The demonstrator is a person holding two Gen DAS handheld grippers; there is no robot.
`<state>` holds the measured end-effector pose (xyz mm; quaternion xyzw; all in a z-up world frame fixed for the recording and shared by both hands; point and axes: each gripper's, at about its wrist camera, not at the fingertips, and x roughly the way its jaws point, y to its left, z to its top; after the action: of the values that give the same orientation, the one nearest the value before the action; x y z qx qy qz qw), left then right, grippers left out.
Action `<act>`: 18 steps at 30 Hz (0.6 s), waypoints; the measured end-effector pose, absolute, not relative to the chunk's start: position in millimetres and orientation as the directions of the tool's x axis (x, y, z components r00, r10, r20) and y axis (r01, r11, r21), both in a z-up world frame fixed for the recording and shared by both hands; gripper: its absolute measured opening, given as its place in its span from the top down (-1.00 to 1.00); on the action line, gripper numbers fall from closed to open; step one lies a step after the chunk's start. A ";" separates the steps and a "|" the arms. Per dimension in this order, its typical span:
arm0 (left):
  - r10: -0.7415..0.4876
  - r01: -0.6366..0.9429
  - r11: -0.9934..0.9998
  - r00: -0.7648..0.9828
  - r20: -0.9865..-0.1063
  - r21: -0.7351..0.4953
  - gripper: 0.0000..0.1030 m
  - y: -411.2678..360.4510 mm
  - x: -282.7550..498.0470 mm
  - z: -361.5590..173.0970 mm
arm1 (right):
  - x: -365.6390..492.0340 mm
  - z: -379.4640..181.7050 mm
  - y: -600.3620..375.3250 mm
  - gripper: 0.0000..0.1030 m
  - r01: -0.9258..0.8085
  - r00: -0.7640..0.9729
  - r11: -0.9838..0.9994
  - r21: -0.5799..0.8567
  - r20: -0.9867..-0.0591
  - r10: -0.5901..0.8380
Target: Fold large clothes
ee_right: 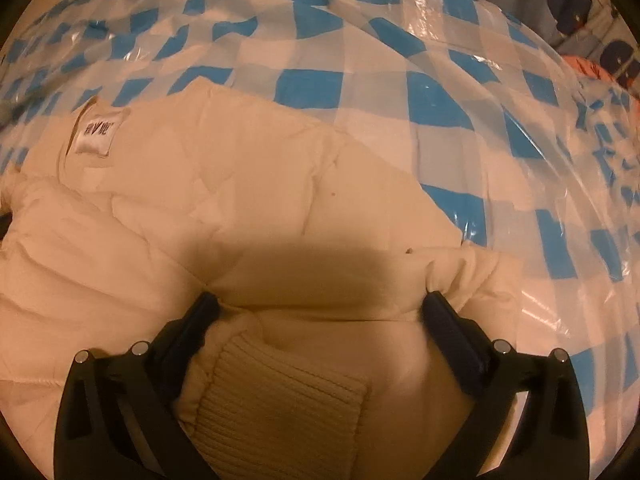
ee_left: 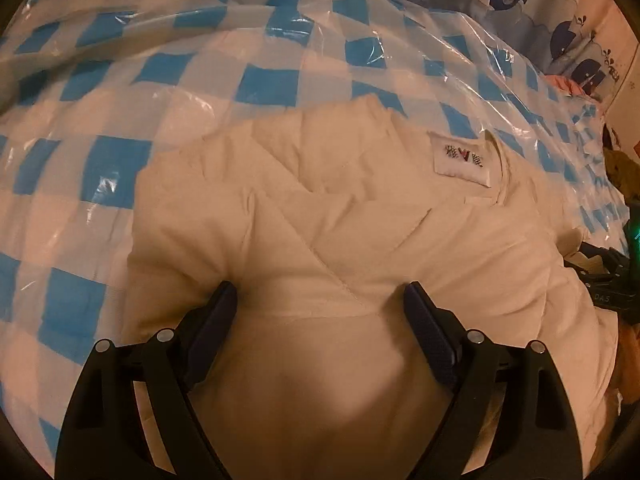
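Note:
A cream padded jacket [ee_left: 360,216] lies on a blue and white checked plastic sheet [ee_left: 160,72], its white neck label [ee_left: 460,158] facing up. My left gripper [ee_left: 320,300] is open, its fingers pressed down on the jacket with padded fabric bulging between them. In the right wrist view the same jacket [ee_right: 200,184] shows its label [ee_right: 96,132] at the left. My right gripper [ee_right: 320,308] is open and rests on the jacket, with a ribbed knit cuff [ee_right: 280,396] lying between its fingers.
The checked sheet [ee_right: 360,88] covers a bed on all sides of the jacket. Bedding with a whale print [ee_left: 560,28] lies at the far right. Dark objects [ee_left: 612,276] sit at the right edge of the left wrist view.

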<state>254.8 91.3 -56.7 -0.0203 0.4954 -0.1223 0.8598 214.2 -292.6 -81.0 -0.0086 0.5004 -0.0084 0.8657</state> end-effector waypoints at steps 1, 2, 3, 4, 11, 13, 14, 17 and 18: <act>-0.232 0.189 0.969 0.486 -0.842 -0.158 -0.58 91.9 251.0 -49.2 | 213.0 -78.5 -295.4 -0.90 0.002 0.490 1.000 -0.006 -0.872 -0.006; -0.233 0.191 0.969 0.494 -0.838 -0.157 -0.58 93.1 245.7 -41.9 | 210.4 -71.2 -298.6 -0.89 0.002 0.488 1.000 0.010 -0.873 0.008; -0.240 0.202 0.967 0.508 -0.827 -0.156 -0.58 95.5 237.7 -33.2 | 199.8 -56.5 -301.3 -0.89 0.004 0.517 1.000 0.028 -0.856 0.022; -0.253 0.221 0.962 0.527 -0.811 -0.157 -0.58 97.5 227.9 -23.2 | 188.5 -44.5 -300.8 -0.89 -0.012 0.549 0.999 0.047 -0.834 0.046; -0.230 0.266 0.959 0.538 -0.811 -0.095 -0.66 128.4 165.7 -14.8 | 125.3 -55.6 -273.3 -0.90 -0.143 0.527 0.985 -0.093 -0.850 -0.004; -0.238 0.250 0.959 0.456 -0.858 -0.133 -0.70 136.2 173.1 -44.9 | 132.9 -79.3 -274.5 -0.90 -0.138 0.513 0.990 -0.042 -0.858 0.035; -0.241 0.241 0.960 0.443 -0.864 -0.144 -0.72 138.8 176.3 -55.1 | 132.7 -76.7 -271.7 -0.90 -0.133 0.503 0.990 -0.046 -0.864 0.027; -0.228 0.219 0.966 0.461 -0.858 -0.139 -0.71 140.5 172.8 -38.2 | 132.3 -51.7 -271.3 -0.89 -0.140 0.492 0.989 -0.046 -0.870 0.029; -0.249 0.234 0.960 0.478 -0.842 -0.151 -0.71 141.1 167.9 -28.0 | 120.7 -35.3 -276.4 -0.89 -0.144 0.534 0.989 -0.032 -0.844 0.051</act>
<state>167.9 141.1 -28.0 -0.0078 0.4910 -0.1404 0.8597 120.7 -276.4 -35.3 -0.0487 0.4797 0.0559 0.8743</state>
